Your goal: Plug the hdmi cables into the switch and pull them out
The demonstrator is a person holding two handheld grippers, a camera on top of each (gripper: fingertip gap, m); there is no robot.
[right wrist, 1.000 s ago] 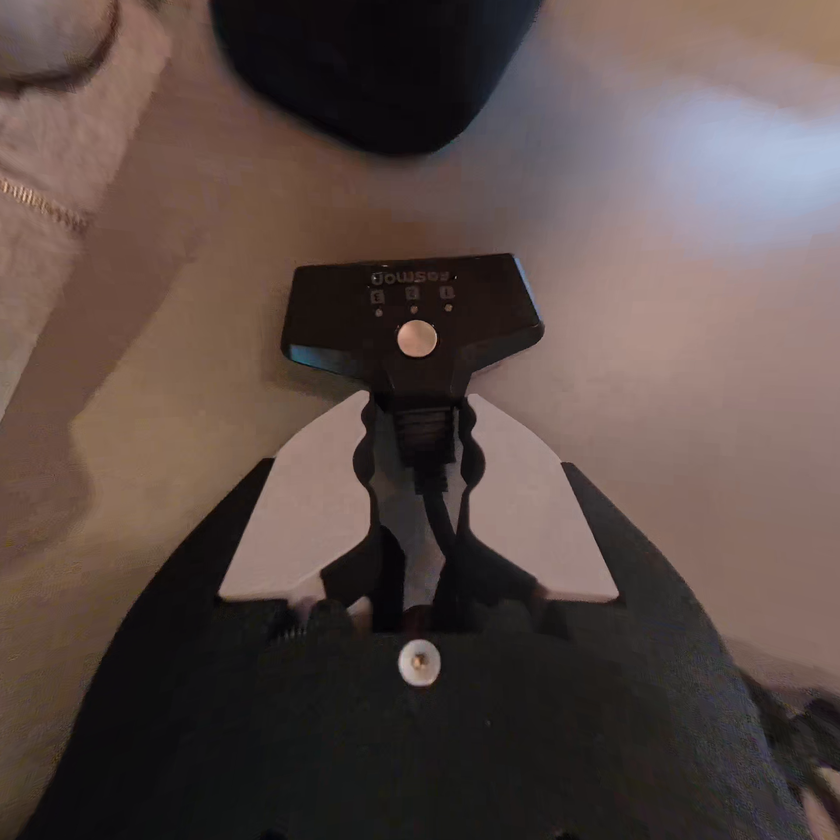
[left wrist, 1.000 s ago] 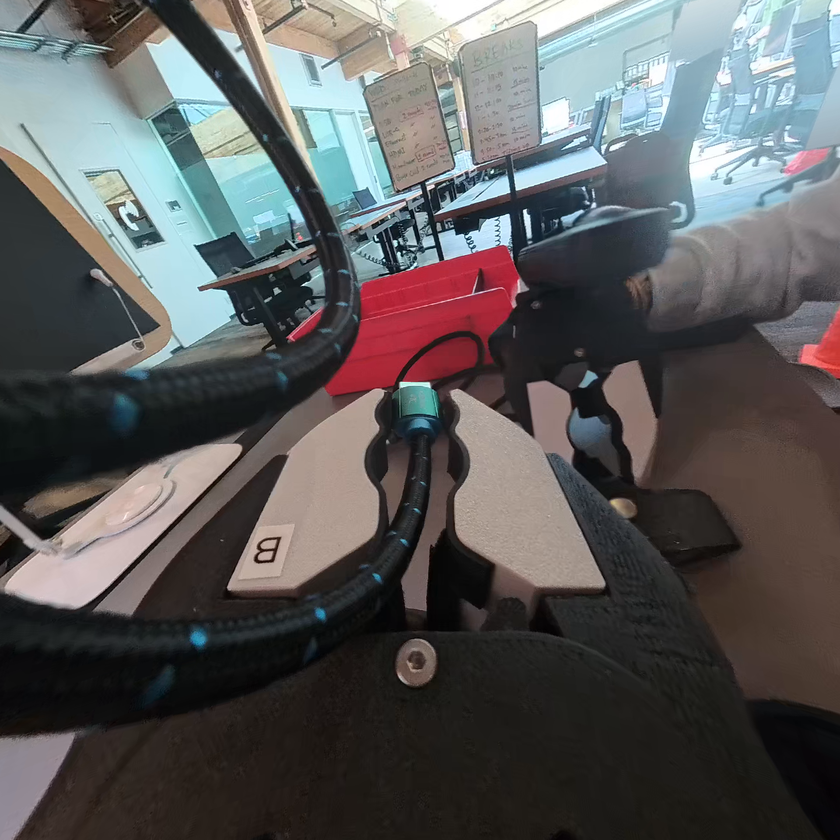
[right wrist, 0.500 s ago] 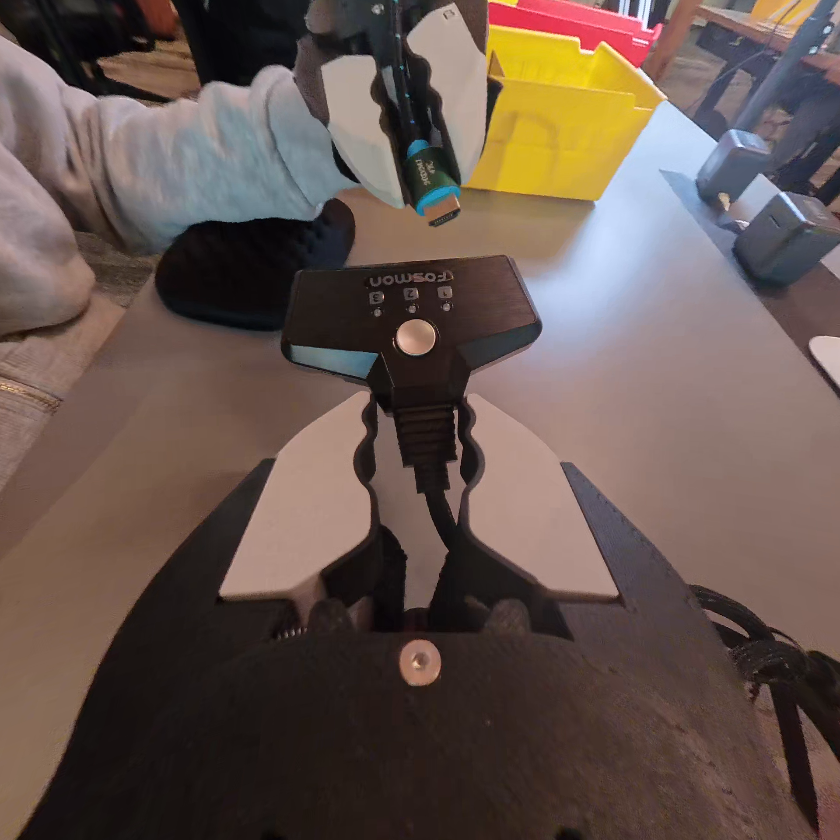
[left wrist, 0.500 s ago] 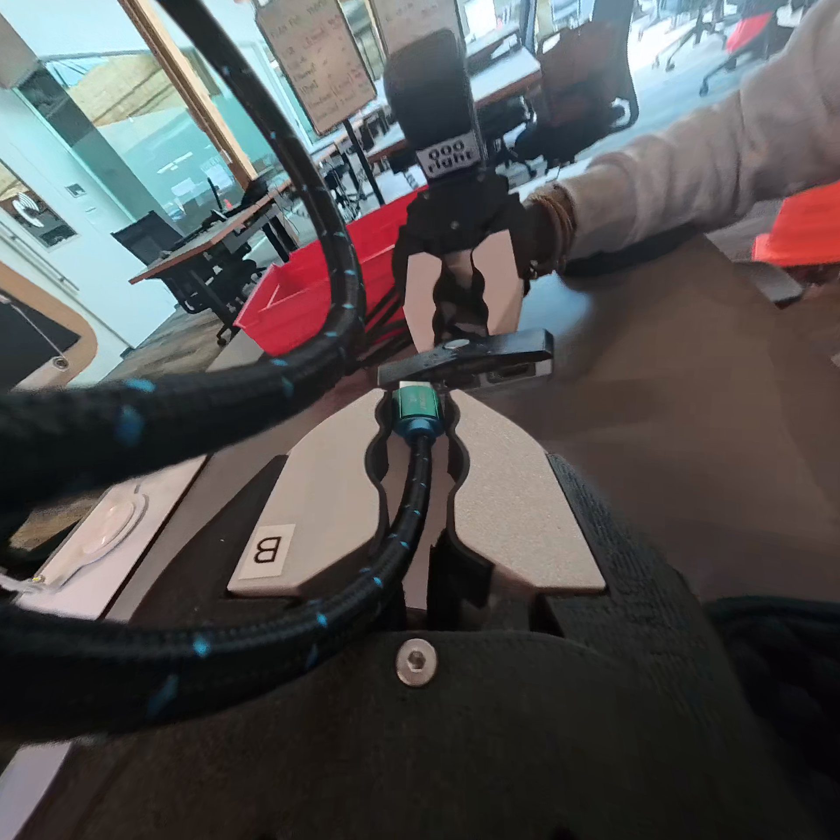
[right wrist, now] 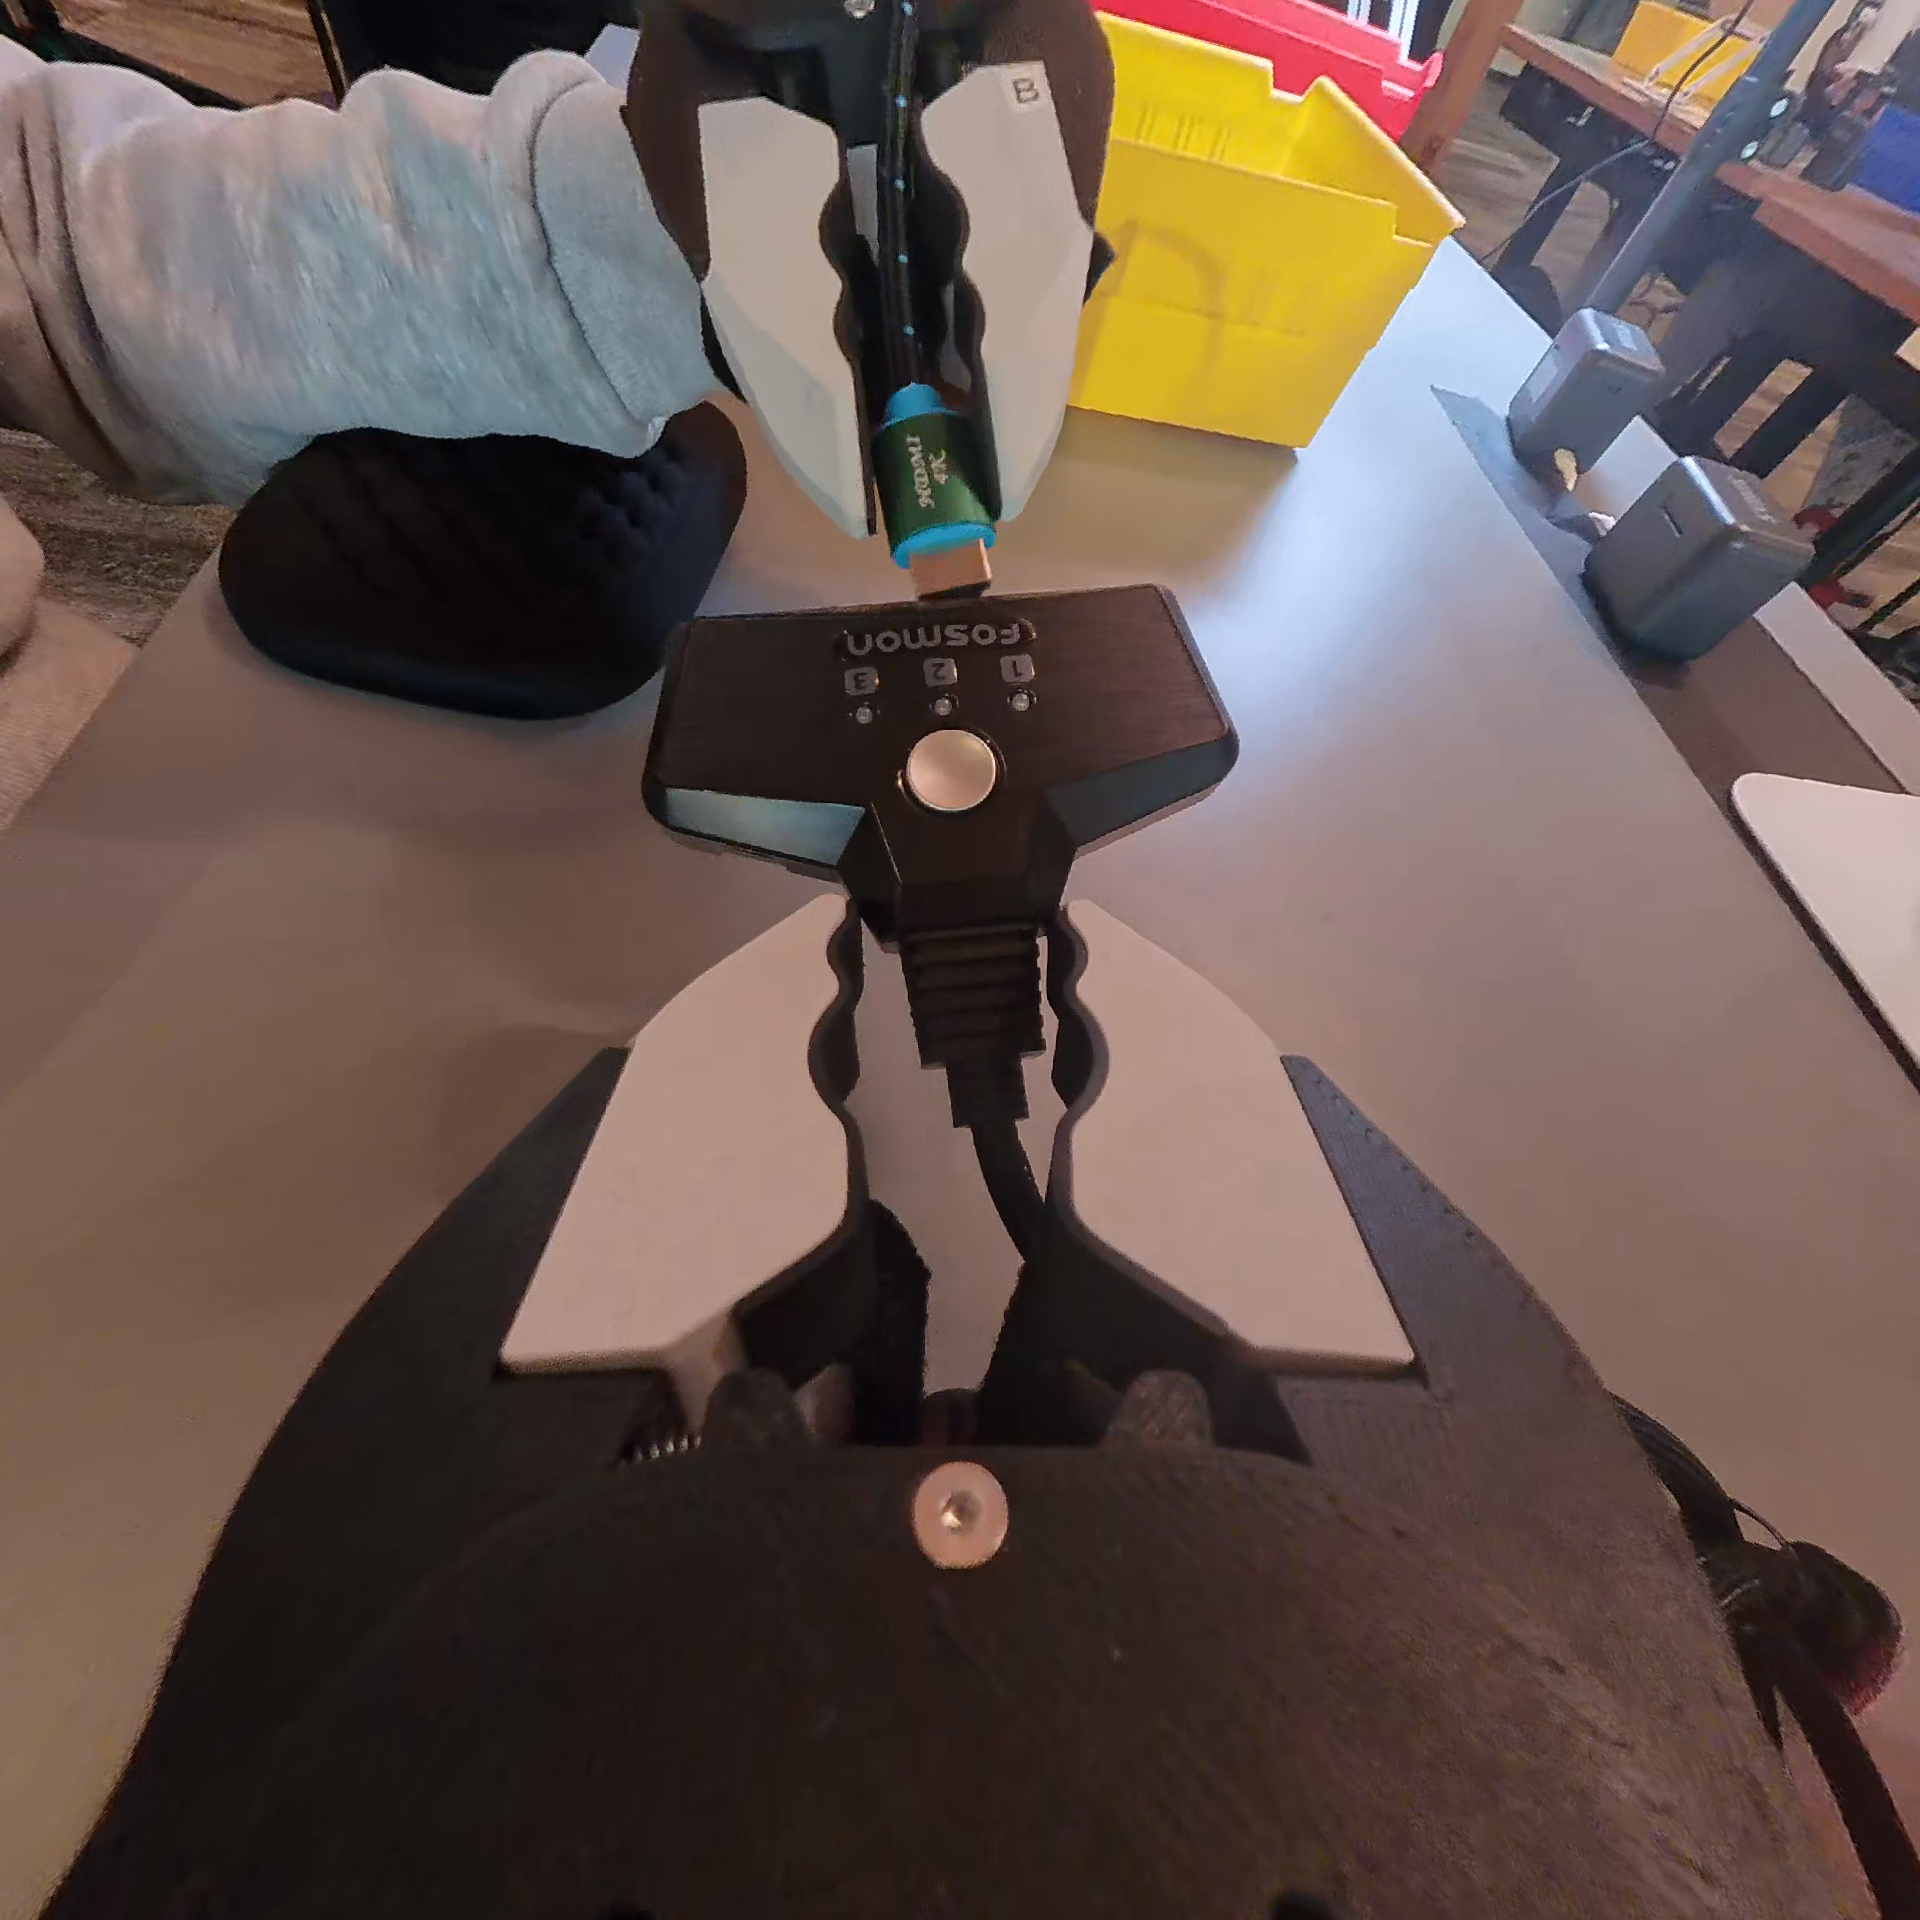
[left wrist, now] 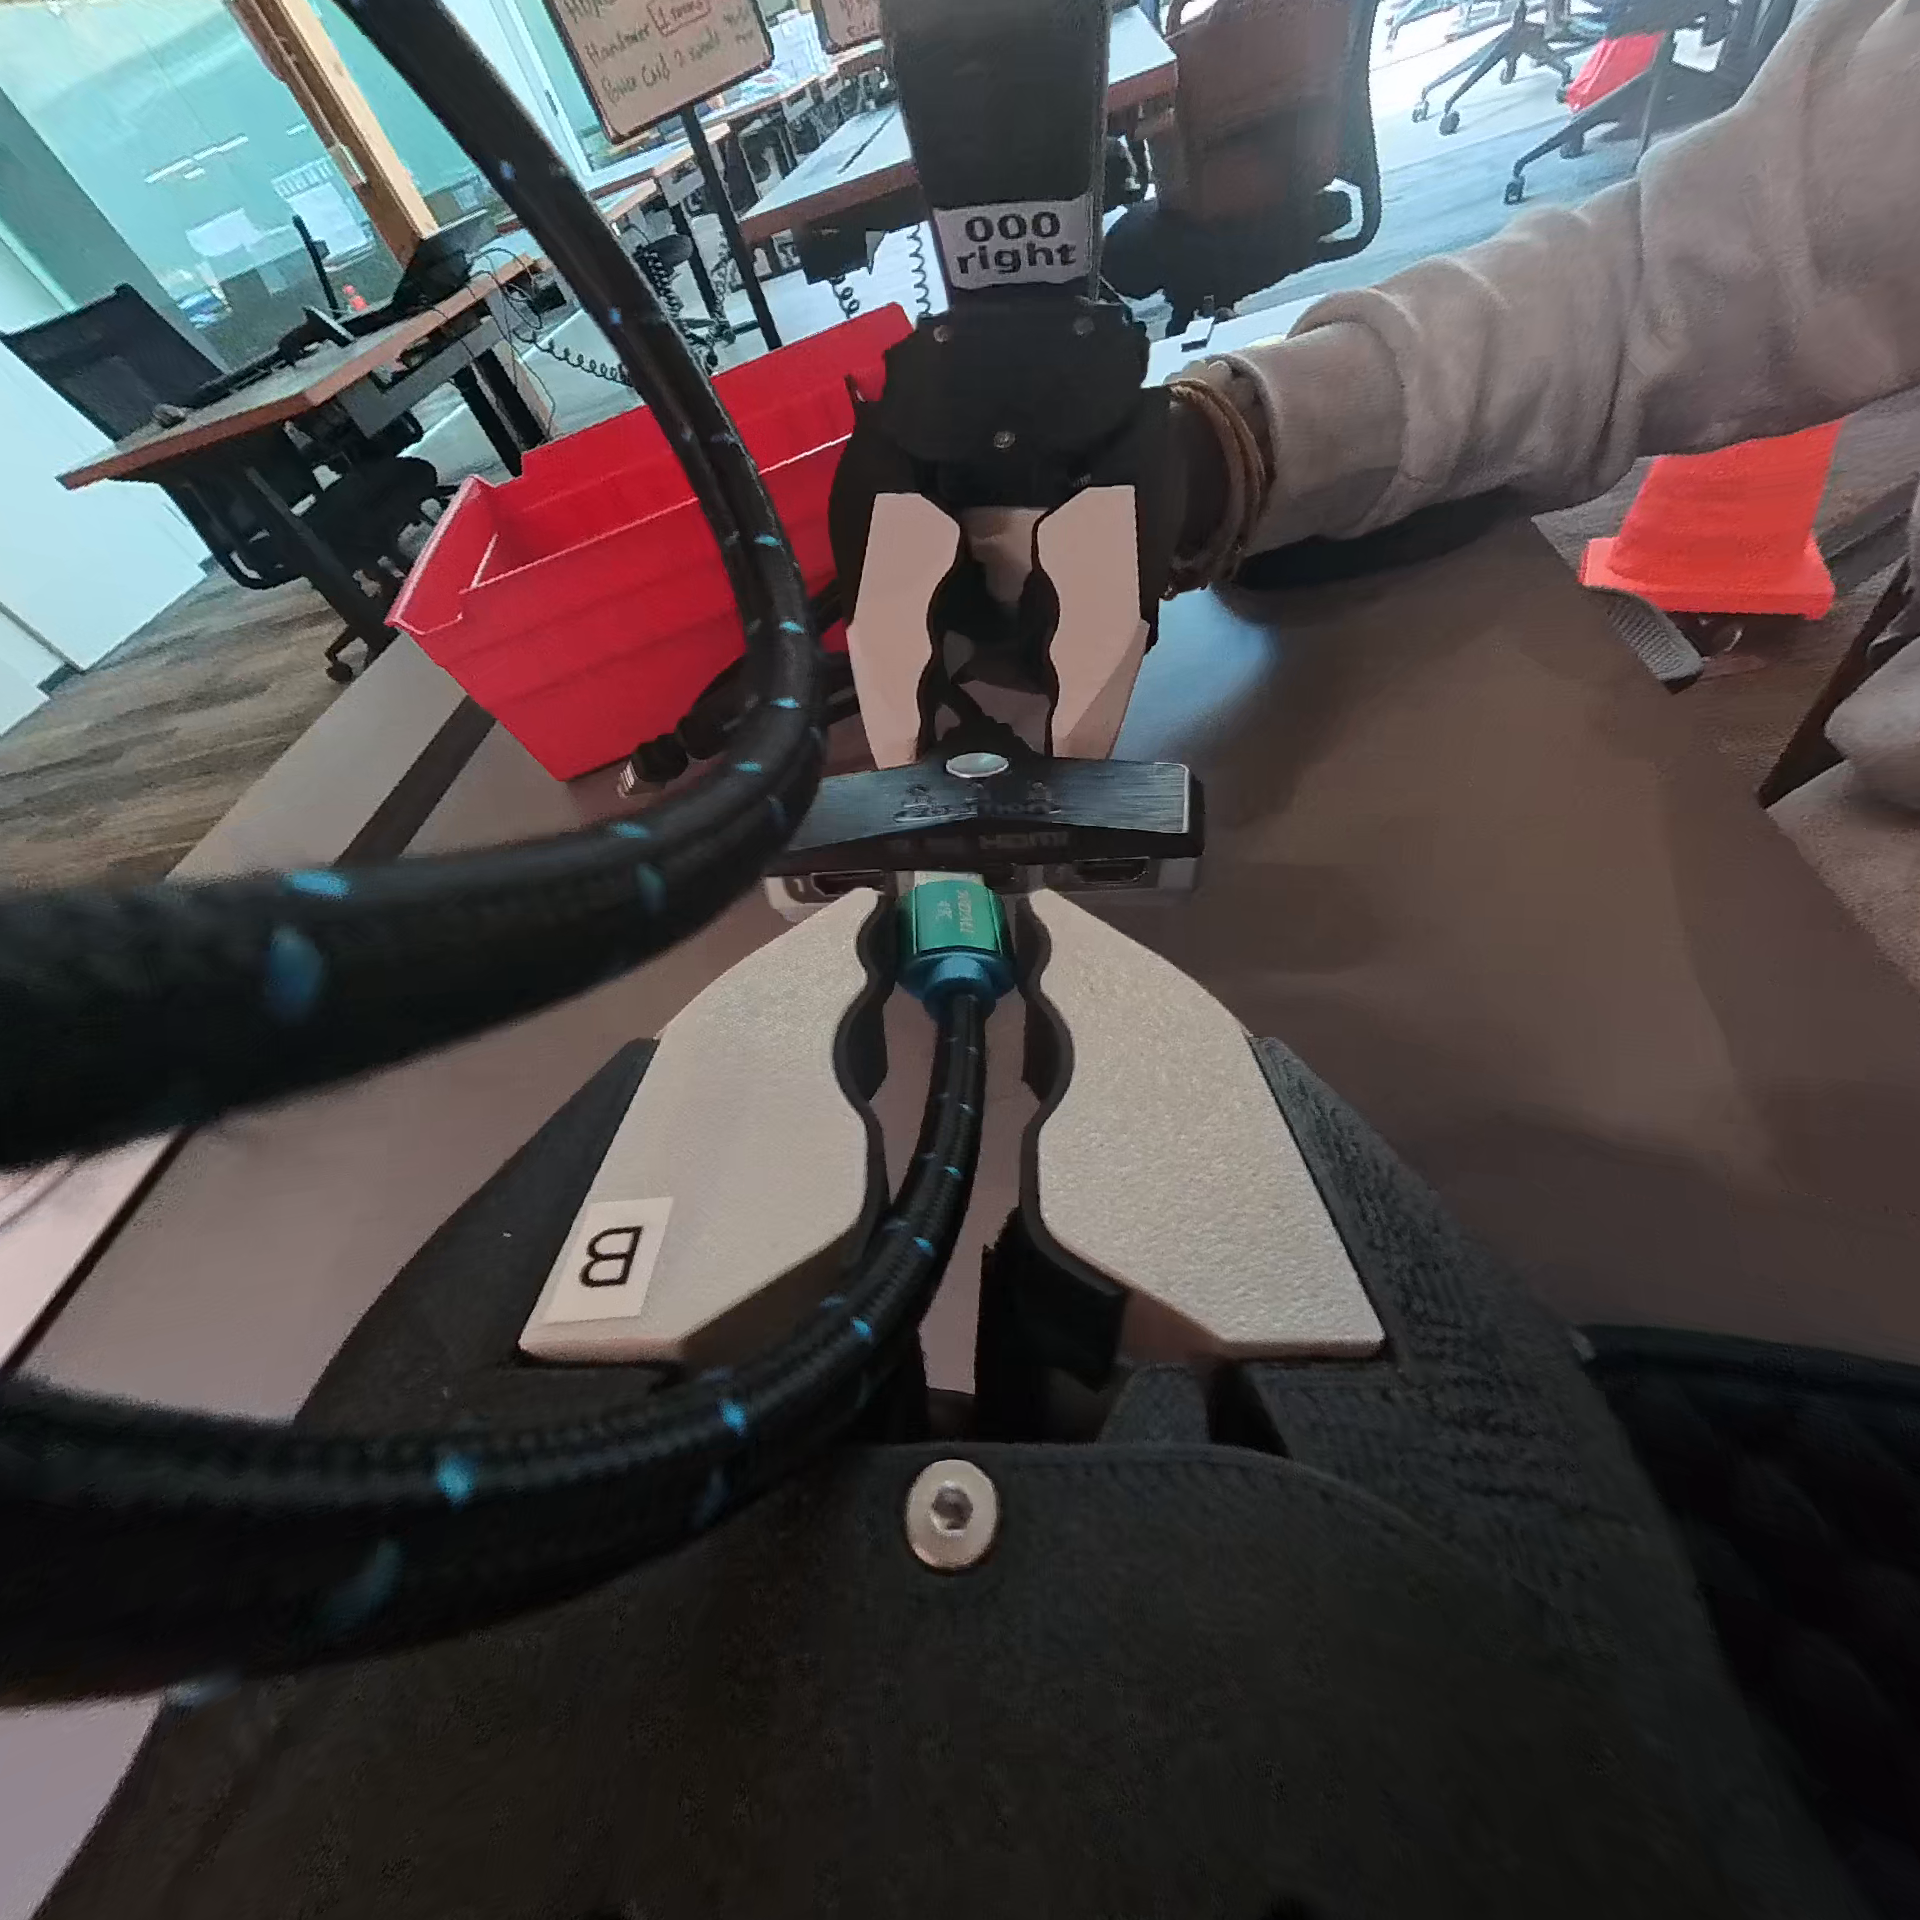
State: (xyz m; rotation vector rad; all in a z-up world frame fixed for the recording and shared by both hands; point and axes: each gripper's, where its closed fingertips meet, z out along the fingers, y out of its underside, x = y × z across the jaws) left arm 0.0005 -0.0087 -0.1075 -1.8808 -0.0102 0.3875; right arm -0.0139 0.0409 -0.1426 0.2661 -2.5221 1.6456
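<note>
One green-shelled hdmi plug (right wrist: 935, 480), clamped in the left gripper (left wrist: 951, 940), noses at the middle port at 12 o'clock of the switch (right wrist: 940, 727), whose tail the right gripper (right wrist: 951, 961) pinches above the table (right wrist: 1455, 935); seating looks unfinished, pulling-out remains.

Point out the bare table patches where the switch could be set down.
Bare table lies left of the switch, in front of the black pad. More lies right of it, between the yellow bin, the grey boxes and the white board. Straight ahead is crowded: the left hand-held gripper holds the HDMI plug there.
</note>
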